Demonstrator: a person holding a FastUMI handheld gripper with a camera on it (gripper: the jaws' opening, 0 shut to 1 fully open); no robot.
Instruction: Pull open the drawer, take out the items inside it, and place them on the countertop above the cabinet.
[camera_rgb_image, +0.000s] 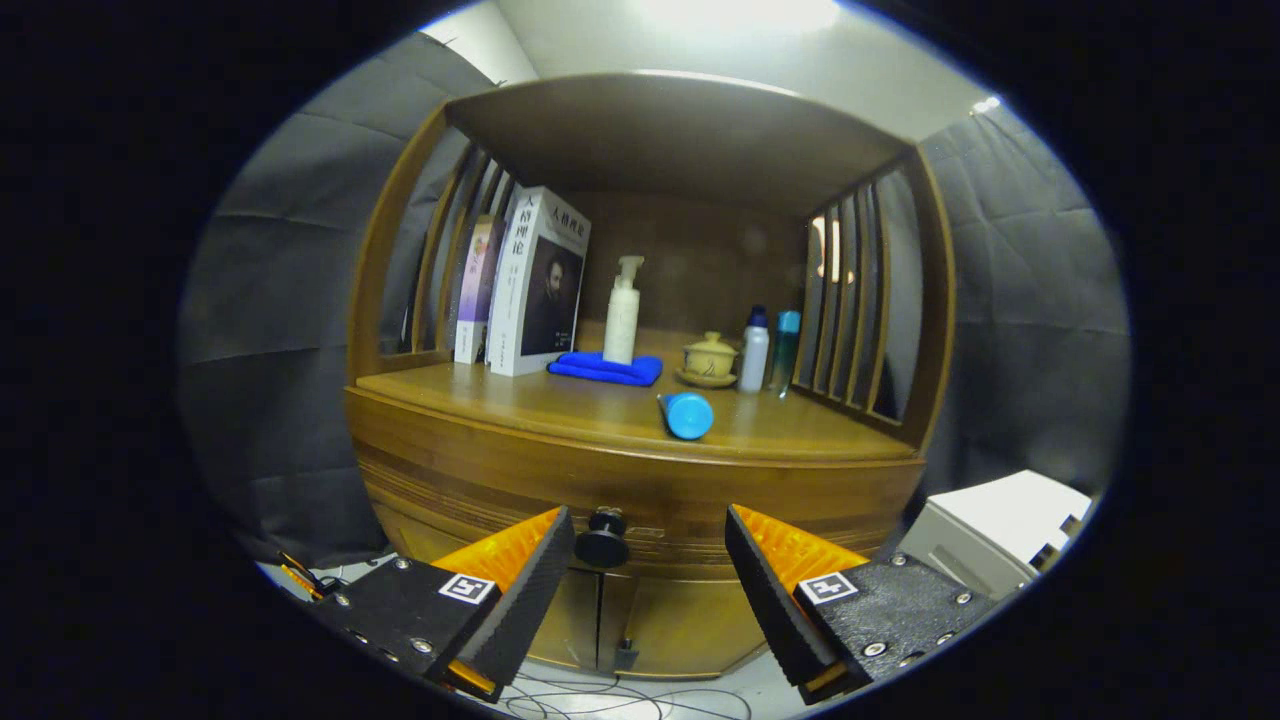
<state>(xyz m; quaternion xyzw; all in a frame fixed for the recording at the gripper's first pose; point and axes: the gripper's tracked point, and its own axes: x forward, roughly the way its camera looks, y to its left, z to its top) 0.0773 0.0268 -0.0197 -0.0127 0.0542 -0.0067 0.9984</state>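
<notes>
Colours and patterns at the wooden cabinet

The cabinet (640, 480) is seen in warm brown wood, its drawer (640, 520) marked by fine horizontal grooves and fitted with a black knob (603, 540). On the countertop (560, 400) a light blue bottle (686, 414) is laid, a royal blue cloth (605, 369) is folded beneath a white pump bottle (622, 312), and a beige lidded teacup (710, 358) is set. The gripper (650, 560), spread wide, is marked with black-and-white square tags.
</notes>
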